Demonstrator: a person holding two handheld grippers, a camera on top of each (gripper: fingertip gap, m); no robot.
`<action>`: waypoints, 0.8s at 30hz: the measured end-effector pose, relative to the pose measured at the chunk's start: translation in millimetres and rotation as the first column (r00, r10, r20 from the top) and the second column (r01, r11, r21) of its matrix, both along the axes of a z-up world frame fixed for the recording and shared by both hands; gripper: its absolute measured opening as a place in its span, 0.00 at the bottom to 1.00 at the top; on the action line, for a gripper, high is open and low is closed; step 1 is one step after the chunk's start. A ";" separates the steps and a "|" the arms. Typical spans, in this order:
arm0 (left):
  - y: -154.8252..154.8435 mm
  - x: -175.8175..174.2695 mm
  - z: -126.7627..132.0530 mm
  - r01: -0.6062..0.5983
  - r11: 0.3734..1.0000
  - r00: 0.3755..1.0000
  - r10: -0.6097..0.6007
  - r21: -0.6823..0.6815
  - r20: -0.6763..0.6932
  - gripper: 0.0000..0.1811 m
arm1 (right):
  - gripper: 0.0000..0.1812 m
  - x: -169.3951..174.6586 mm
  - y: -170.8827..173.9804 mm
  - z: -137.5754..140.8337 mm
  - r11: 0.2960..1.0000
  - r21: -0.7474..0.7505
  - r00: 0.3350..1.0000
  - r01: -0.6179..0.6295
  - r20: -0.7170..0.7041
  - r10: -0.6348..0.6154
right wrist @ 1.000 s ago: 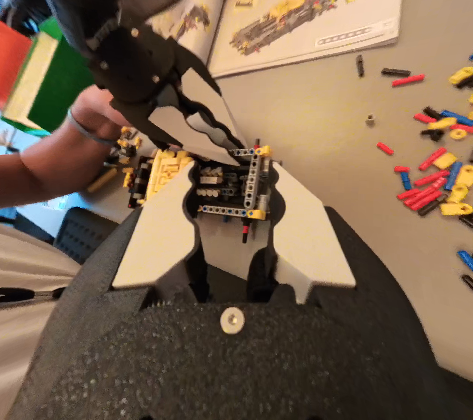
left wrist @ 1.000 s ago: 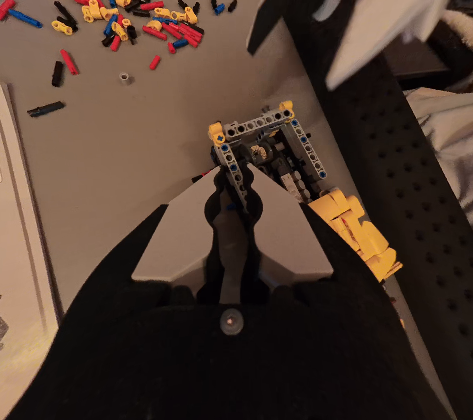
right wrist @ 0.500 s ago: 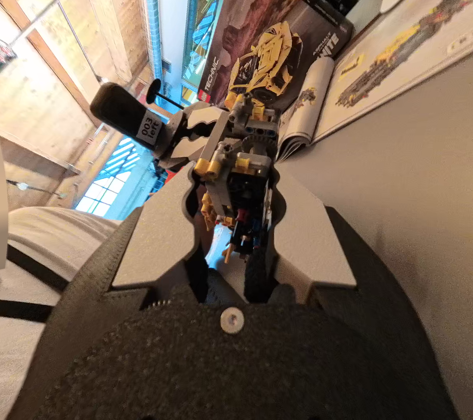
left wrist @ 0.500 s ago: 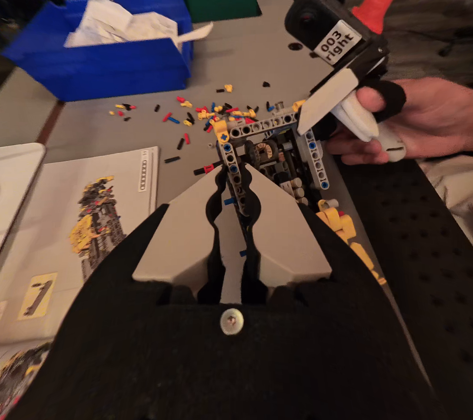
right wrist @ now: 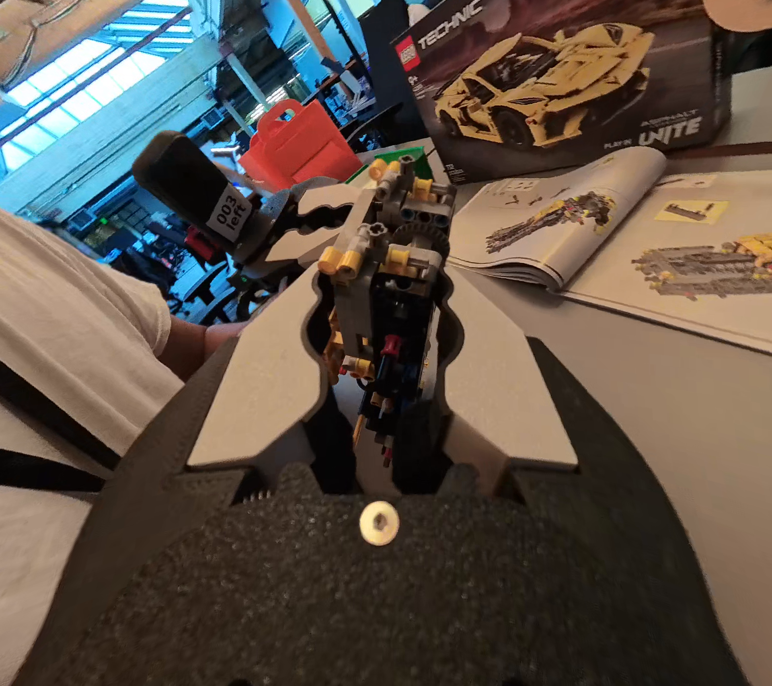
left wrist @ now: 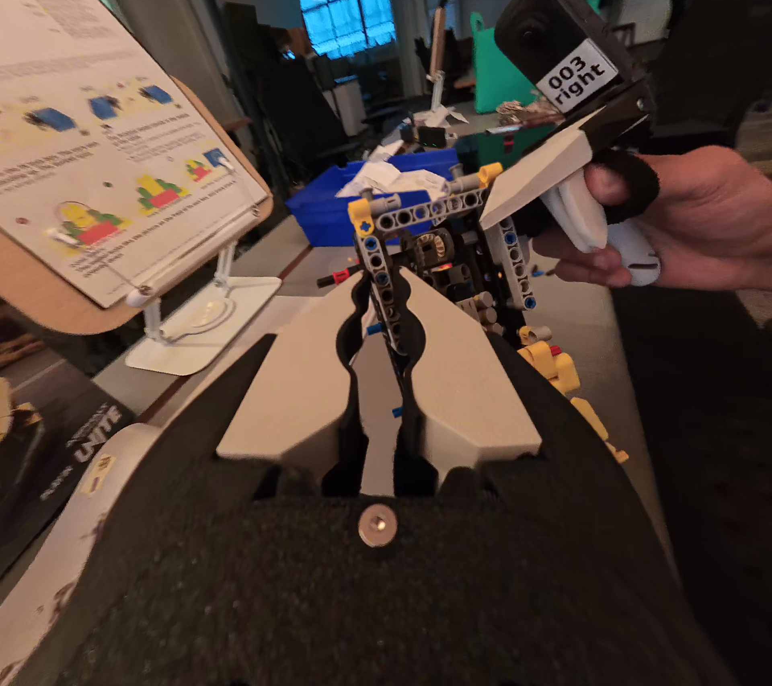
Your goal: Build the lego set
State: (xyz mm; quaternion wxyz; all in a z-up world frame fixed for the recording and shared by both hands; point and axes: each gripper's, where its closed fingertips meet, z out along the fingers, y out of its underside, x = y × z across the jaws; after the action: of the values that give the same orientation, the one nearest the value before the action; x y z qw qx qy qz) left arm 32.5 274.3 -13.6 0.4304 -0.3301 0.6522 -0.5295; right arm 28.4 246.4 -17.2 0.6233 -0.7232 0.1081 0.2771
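Two grippers are holding one lego chassis above the table, long axis tilting upward. Left gripper is clamping its grey side beam; right gripper is pinching its body.

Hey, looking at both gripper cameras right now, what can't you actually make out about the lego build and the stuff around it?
- Lego assembly: its lower end, right wrist view, hidden between the right gripper fingers.
- Left gripper contact: left wrist view, only the grey beam shows pinched.
- Blue bin: contents beyond crumpled paper, behind the assembly.
- Instruction booklet: steps too small, cut off at right.
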 end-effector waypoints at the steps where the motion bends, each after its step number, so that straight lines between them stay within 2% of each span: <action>1: 1.8 -2.8 1.6 -0.032 0.999 0.999 0.032 0.002 0.028 0.05 | 0.27 -2.1 1.6 1.7 1.000 0.004 1.000 -0.013 0.015 0.013; 6: 9.8 -13.5 8.0 -0.173 0.985 0.976 0.174 -0.018 0.131 0.05 | 0.28 -5.5 12.1 14.1 1.000 0.030 1.000 0.003 -0.029 -0.002; 9: 10.4 -20.3 9.6 -0.161 0.984 0.976 0.171 -0.083 0.138 0.06 | 0.27 -11.5 12.6 14.7 0.998 0.028 0.998 -0.051 0.035 0.050; 11: 10.2 -28.4 13.6 -0.100 0.984 0.985 0.119 -0.148 0.125 0.09 | 0.27 -14.8 12.4 15.8 0.995 0.039 0.994 -0.095 0.059 0.093; 12: 12.4 -35.7 20.3 -0.064 0.979 0.986 0.092 -0.192 0.141 0.14 | 0.27 -16.0 11.8 16.1 0.992 0.043 0.991 -0.121 0.071 0.118; 15: 31.0 -51.3 39.2 0.031 0.934 0.988 0.025 -0.356 0.151 0.23 | 0.27 -20.9 10.2 17.9 0.978 0.057 0.974 -0.202 0.118 0.194; 18: 28.2 -48.9 39.0 0.195 0.849 0.979 -0.200 -0.492 0.043 0.38 | 0.27 -34.7 9.1 21.5 0.951 0.059 0.938 -0.302 0.195 0.286; 20: 14.3 -52.4 36.8 0.304 0.798 0.934 -0.357 -0.520 -0.002 0.44 | 0.27 -39.6 12.4 22.5 0.944 0.042 0.925 -0.327 0.218 0.311; 21: 8.9 -53.6 34.9 0.329 0.791 0.918 -0.397 -0.516 -0.023 0.47 | 0.27 -42.5 13.6 23.1 0.939 0.035 0.917 -0.342 0.230 0.325; 24: 2.1 -53.3 32.4 0.339 0.814 0.909 -0.412 -0.471 -0.058 0.47 | 0.27 -53.4 14.2 25.4 0.921 0.023 0.889 -0.389 0.273 0.368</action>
State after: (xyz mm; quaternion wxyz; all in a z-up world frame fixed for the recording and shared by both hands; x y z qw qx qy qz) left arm -20.8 276.3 18.8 0.1759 -0.3256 0.5958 -0.7128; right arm -25.0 260.7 8.2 0.5934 -0.7362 -0.1295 0.2985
